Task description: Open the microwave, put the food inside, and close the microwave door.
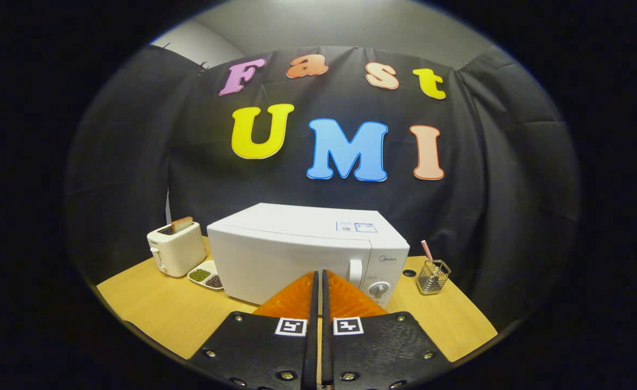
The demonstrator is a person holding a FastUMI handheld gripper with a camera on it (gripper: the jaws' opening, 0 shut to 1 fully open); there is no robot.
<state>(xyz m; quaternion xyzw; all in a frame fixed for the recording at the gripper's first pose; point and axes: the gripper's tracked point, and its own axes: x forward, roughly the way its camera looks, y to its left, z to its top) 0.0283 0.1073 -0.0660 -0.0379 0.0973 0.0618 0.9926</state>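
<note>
A white microwave [291, 254] stands on the wooden table [156, 309] with its door closed. Its white door handle [355, 272] runs upright near the right side, with round knobs [378, 290] on the panel beside it. My gripper [318, 272] is shut, its two fingers pressed together with nothing between them. The fingertips sit in front of the microwave door, just left of the handle, a short way off from it. A small white dish with green and dark food [206, 277] lies on the table left of the microwave.
A white toaster [176, 248] with a slice of bread in it stands at the back left, beside the dish. To the right of the microwave stands a wire holder [433, 276] with a striped straw. A small dark disc [408, 273] lies next to it.
</note>
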